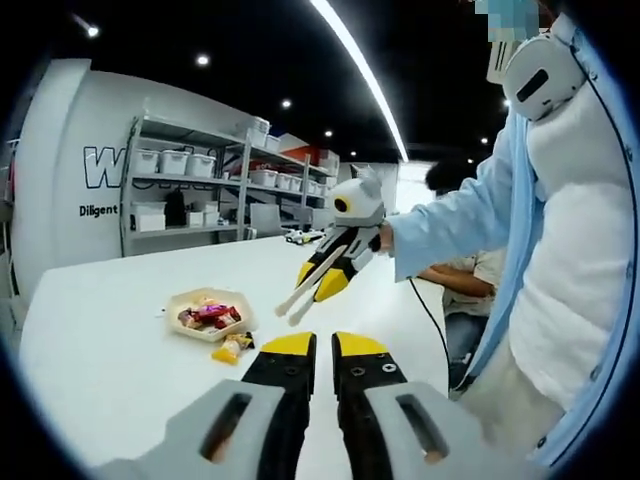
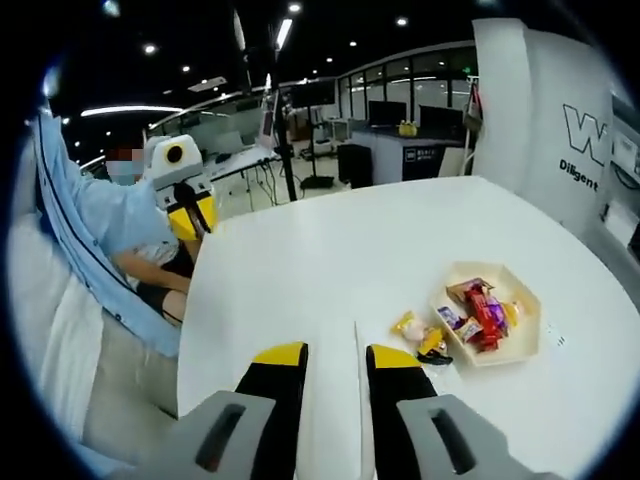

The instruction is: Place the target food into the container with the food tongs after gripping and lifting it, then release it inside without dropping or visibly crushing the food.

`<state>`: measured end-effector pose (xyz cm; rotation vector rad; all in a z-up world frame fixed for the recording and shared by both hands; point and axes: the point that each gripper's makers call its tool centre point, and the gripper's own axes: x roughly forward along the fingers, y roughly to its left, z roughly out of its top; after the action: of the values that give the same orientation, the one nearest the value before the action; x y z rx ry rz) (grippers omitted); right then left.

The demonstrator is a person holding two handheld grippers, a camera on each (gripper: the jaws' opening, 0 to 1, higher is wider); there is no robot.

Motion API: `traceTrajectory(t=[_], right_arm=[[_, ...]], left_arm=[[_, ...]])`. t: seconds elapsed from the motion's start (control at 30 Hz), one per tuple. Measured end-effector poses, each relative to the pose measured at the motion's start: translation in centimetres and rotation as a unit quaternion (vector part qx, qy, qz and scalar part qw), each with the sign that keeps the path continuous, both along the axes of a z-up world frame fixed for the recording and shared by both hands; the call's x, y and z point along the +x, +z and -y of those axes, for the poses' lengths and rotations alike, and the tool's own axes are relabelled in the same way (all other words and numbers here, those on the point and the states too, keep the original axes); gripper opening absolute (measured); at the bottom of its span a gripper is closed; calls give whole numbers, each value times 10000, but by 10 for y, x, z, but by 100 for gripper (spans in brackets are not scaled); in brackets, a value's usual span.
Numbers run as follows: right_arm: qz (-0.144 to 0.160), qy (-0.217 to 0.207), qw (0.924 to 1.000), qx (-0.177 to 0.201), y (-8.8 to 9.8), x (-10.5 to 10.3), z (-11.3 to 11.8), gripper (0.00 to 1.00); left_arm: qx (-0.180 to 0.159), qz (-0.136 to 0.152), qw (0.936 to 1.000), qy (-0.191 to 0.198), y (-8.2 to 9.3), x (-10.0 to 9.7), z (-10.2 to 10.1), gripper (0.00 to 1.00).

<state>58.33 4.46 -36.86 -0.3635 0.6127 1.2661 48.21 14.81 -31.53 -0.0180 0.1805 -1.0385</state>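
A white table (image 1: 120, 340) carries a shallow, pale hexagonal tray (image 1: 210, 313), which serves as the landmark here. The tray holds a small heap of wrapped snacks (image 1: 208, 317) in red, purple and yellow wrappers. Just outside the tray's rim, on the side nearer the person, a yellow-wrapped snack (image 1: 232, 347) lies on the bare tabletop; in the right gripper view it sits beside a second small dark-wrapped piece (image 2: 436, 355), both close to the tray but outside it.

In the left gripper view the right gripper (image 1: 322, 282) hangs in the air above the table, beyond the tray and off to its side, held by a hand in a light blue sleeve (image 1: 440, 225). It carries pale tongs (image 1: 310, 285) whose two arms run down toward the tray. The tips stand slightly apart, with nothing between them. The tongs are clear of the table, and the yellow snack lies below and apart from their tips, between the tray and the left gripper (image 1: 324, 347).

The left gripper has its yellow-tipped jaws drawn near together with a narrow gap, holding nothing. In the right gripper view the tongs' pale arm (image 2: 358, 385) runs up between the jaws, which clamp it.

Shelves with white bins (image 1: 190, 165) stand against the far wall behind the tray.
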Motion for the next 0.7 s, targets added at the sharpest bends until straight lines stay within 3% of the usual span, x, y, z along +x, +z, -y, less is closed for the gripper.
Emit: traceTrajectory(t=[0.27,0.7], right_arm=[[-2,-70,10000,-70,-9,14,5,15],[2,-112,9998,-162,-18,29,6,15]], left_arm=[[148,11,9998,118,-1,-1,-3,7],[504,5,9981,351,-7,1,-11,19]])
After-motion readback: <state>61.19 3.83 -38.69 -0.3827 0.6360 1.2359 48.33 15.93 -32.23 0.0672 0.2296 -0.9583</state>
